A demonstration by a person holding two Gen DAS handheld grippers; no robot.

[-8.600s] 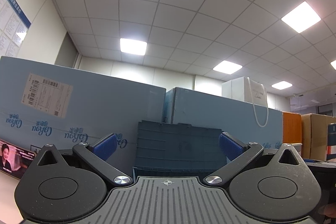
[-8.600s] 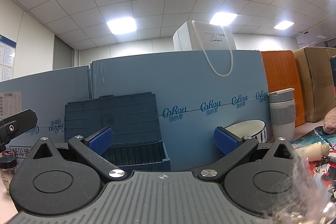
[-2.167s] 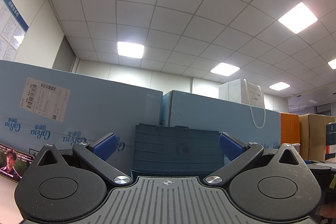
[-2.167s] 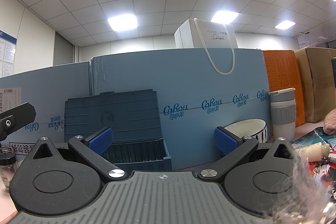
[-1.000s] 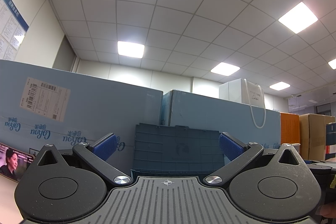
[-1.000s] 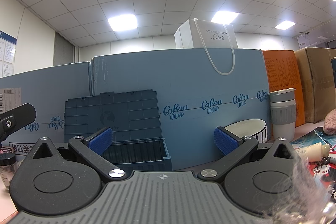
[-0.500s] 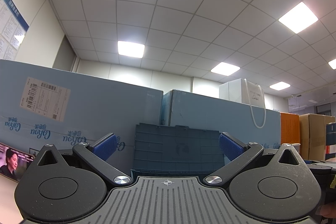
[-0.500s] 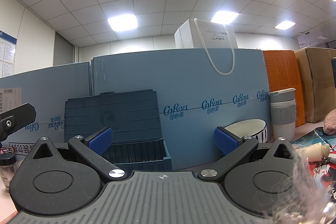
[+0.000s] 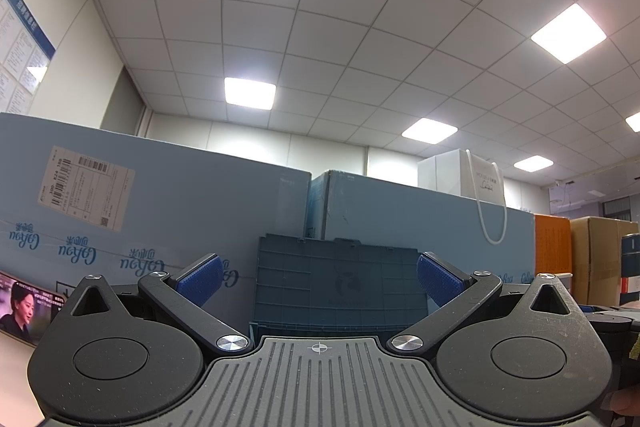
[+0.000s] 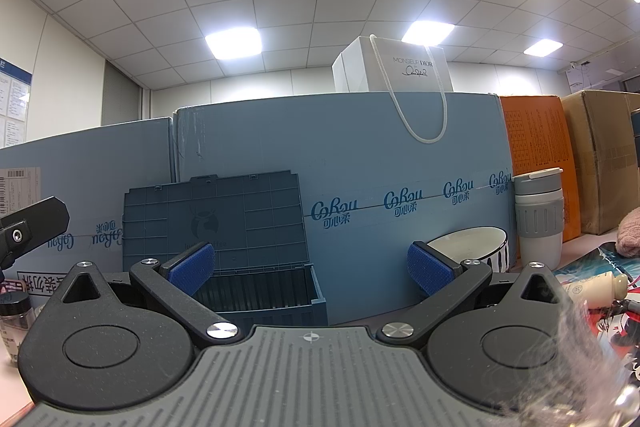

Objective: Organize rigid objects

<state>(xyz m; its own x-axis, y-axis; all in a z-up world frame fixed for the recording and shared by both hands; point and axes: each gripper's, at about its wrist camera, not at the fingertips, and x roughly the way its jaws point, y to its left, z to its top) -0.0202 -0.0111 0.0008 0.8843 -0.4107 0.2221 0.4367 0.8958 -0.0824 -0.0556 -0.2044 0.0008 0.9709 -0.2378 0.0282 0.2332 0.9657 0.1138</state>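
A dark blue plastic storage box point(image 10: 256, 287) stands open with its lid point(image 10: 212, 219) upright against the big blue cartons; it also shows in the left wrist view point(image 9: 340, 287). My right gripper point(image 10: 310, 267) is open and empty, level with the box's right edge. My left gripper point(image 9: 318, 277) is open and empty, pointing at the lid. To the right stand a white bowl point(image 10: 468, 247) and a grey lidded cup point(image 10: 538, 219). A cream tube point(image 10: 592, 289) lies at the far right. A small dark-capped jar point(image 10: 14, 311) stands at the left.
Large blue cartons point(image 10: 400, 179) wall off the back, with a white gift bag point(image 10: 394, 67) on top. Orange point(image 10: 536, 155) and brown boxes point(image 10: 608, 155) stand at the right. A pink knitted item point(image 10: 628, 233) and printed sheets lie on the table's right side.
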